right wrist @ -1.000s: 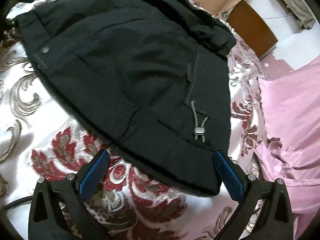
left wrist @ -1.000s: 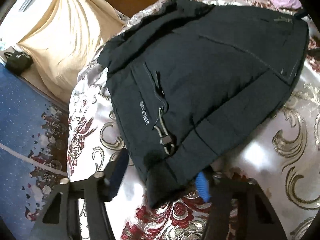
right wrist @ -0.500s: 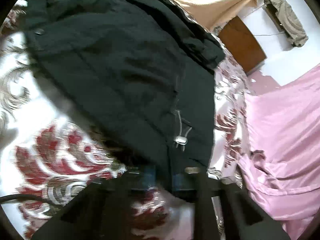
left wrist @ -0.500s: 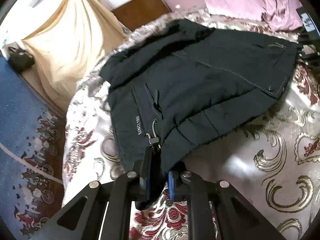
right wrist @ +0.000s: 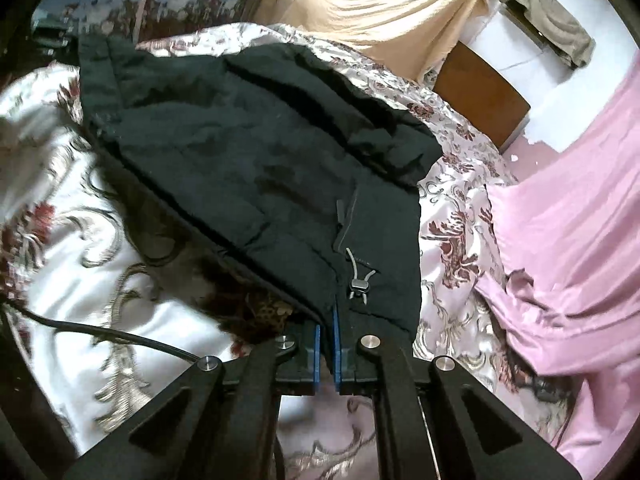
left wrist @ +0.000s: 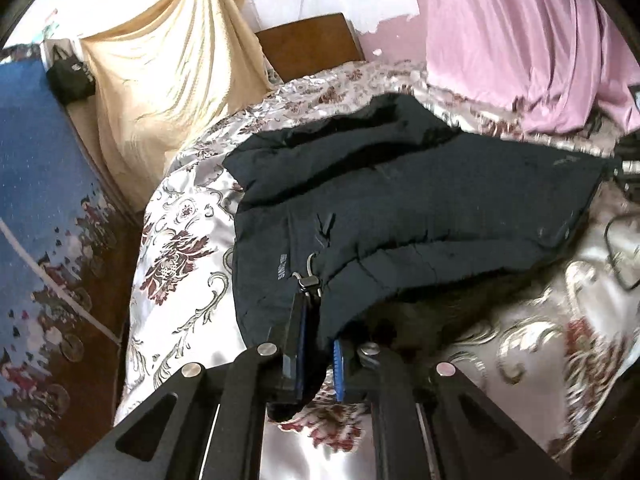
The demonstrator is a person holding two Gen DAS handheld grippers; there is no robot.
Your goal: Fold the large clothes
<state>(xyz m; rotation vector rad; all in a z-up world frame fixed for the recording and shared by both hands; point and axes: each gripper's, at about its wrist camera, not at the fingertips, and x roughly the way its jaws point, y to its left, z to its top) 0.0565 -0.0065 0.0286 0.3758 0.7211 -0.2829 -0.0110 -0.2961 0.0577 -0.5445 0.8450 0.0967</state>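
A large dark padded jacket (left wrist: pixel 400 200) lies on a bed with a silver and red floral cover (left wrist: pixel 180 240). My left gripper (left wrist: pixel 318 344) is shut on the jacket's hem corner beside a drawcord toggle (left wrist: pixel 308 282) and holds it raised off the cover. In the right wrist view the jacket (right wrist: pixel 240 152) stretches away from me. My right gripper (right wrist: pixel 326 348) is shut on the other hem corner, just below its toggle (right wrist: pixel 358 286). The hem between the two grippers hangs above the bed and casts a shadow.
A pink sheet (left wrist: pixel 540 40) is bunched at the bed's far right, and shows at the right of the right wrist view (right wrist: pixel 560 220). A cream curtain (left wrist: pixel 172 80) and a wooden headboard (left wrist: pixel 308 48) stand behind. A black cable (right wrist: pixel 120 334) crosses the cover. Blue patterned carpet (left wrist: pixel 40 200) lies left.
Both grippers were open at the hem one second ago; they have shut on the hem corners and lifted them, so the jacket's near edge is up off the cover.
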